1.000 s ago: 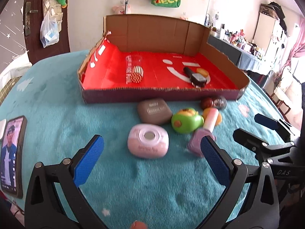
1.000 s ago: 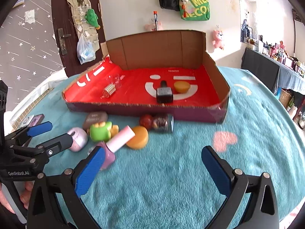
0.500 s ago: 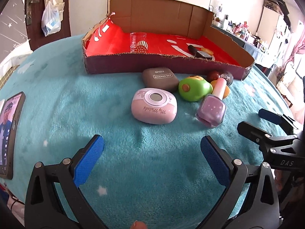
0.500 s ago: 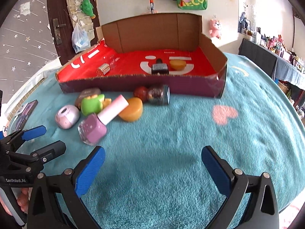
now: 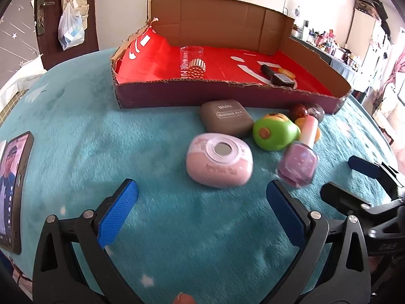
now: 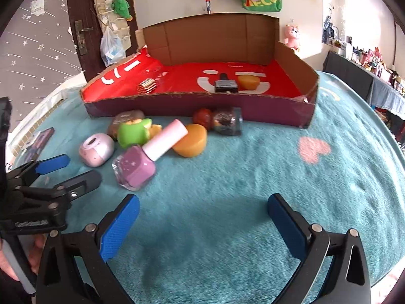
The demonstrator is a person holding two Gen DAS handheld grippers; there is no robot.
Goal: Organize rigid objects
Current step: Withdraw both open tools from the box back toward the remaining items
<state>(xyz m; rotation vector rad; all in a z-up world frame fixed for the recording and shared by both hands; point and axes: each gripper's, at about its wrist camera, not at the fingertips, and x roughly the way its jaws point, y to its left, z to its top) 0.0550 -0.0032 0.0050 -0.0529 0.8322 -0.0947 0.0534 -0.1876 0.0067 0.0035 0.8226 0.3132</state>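
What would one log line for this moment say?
left tongs: open, empty | right tongs: open, empty | pink compact, nail polish bottle: outside cardboard box

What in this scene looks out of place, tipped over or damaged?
The purple nail polish bottle lies on its side, its pink cap propped on the orange round piece. A dark jar also lies tipped against the cardboard box, whose left wall is torn and ragged. Both grippers hold nothing.

A teal plush blanket (image 6: 253,177) with a pink heart (image 6: 314,149) covers the table; the brown cardboard box (image 5: 222,20) has a red floor with white marks; the pink oval case (image 5: 219,162), green toy (image 5: 276,133), lilac nail-polish bottle (image 6: 135,167) with a pale pink cap and orange disc (image 6: 191,140) lie before it
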